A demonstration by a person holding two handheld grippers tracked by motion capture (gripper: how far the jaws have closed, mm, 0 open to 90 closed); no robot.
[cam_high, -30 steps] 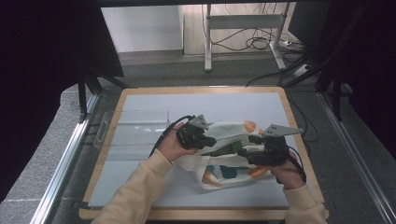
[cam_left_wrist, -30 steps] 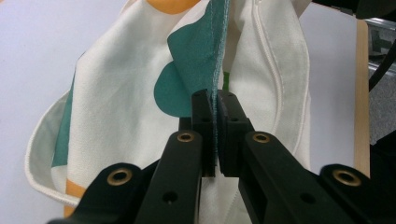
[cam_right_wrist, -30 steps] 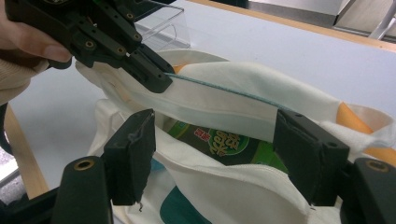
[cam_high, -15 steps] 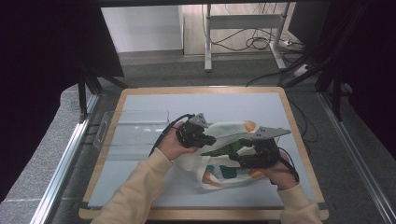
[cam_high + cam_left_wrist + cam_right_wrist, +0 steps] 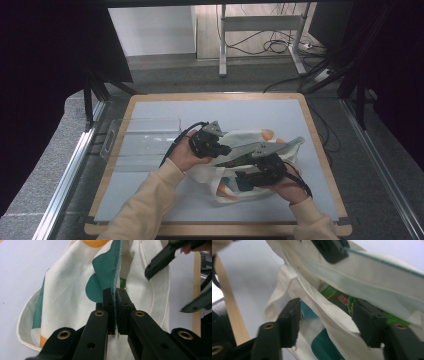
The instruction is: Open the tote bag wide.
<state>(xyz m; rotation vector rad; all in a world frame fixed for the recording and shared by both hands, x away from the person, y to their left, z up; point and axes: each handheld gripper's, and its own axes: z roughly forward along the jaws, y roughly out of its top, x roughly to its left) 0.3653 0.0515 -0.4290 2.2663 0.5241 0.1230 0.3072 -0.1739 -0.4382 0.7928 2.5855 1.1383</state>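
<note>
Inside the cream cloth bag with teal and orange patches, mid-table, a green packet shows unreadable red print. Left gripper pinches its teal-stitched rim; right gripper straddles the other edge, spread.

Both forearms wear pale cream long sleeves with ribbed cuffs; the left black plastic two-jaw gripper has blocky square pads and brass-ringed pivot screws; the right black plastic two-jaw gripper matches, carrying a grey three-cornered plate; black cables trail.
</note>
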